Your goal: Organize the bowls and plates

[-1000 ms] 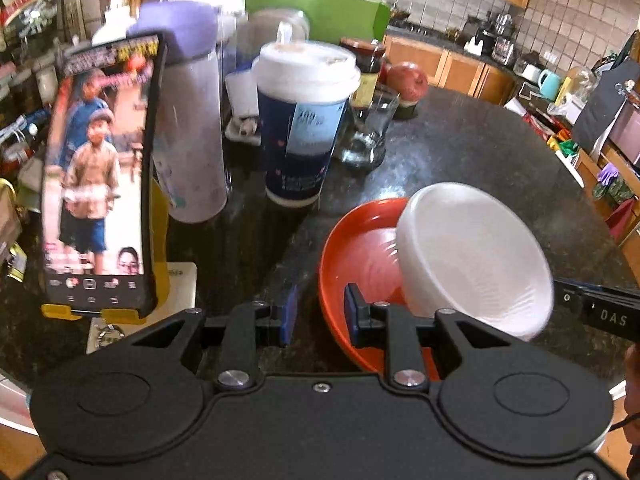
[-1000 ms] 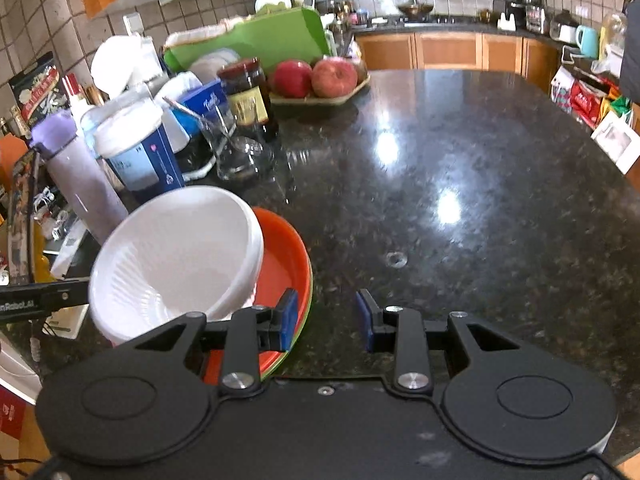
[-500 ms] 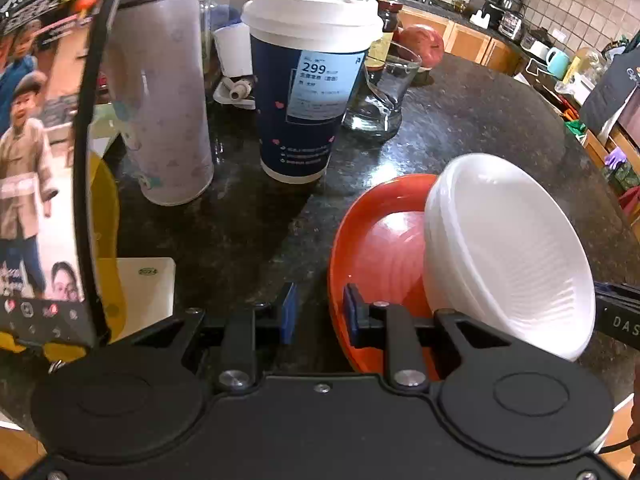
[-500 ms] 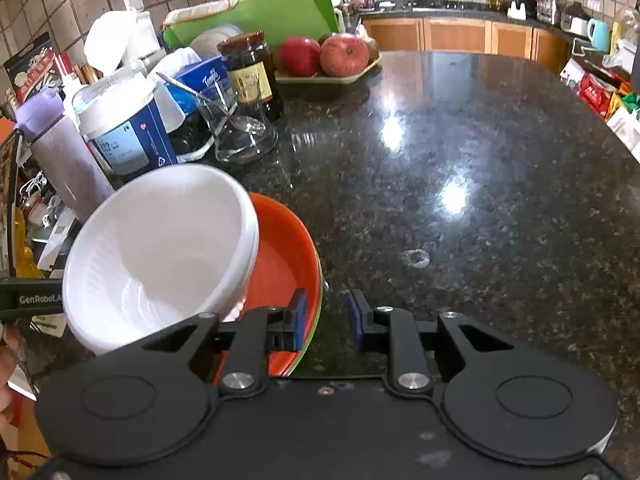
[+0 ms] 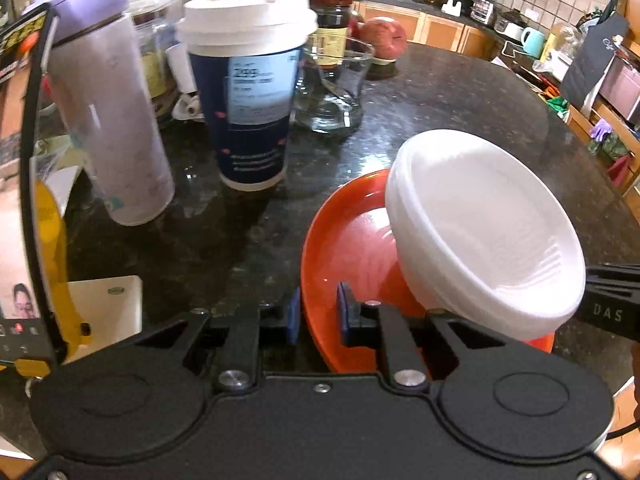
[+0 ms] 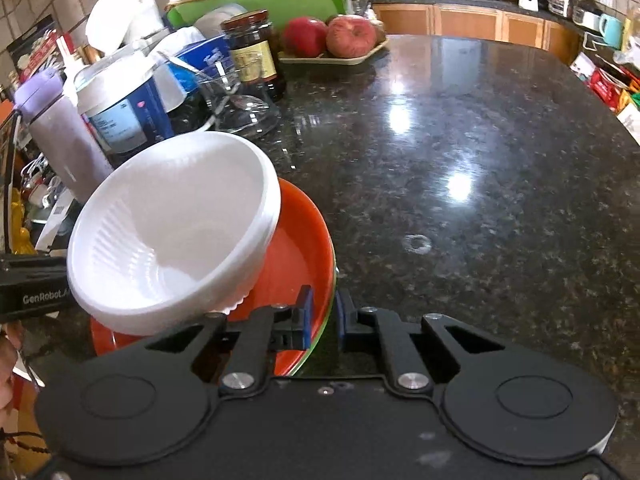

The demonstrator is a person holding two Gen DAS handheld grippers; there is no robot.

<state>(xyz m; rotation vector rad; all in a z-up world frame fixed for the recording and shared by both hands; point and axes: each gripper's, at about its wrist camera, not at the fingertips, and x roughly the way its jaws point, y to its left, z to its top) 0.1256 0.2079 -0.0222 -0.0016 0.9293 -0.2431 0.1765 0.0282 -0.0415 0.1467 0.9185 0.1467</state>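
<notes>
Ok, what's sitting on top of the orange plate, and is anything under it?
A white bowl rests tilted on the orange plate. A green edge peeks out beneath the plate's rim; the rest of whatever that is stays covered.

Phone (image 5: 16,216) — cropped at left edge

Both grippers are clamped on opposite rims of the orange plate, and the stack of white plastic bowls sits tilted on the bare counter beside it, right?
Not quite. The stack of white plastic bowls sits tilted on the orange plate itself, not on the counter, as the right wrist view shows. Left gripper and right gripper do clamp opposite rims.
</notes>
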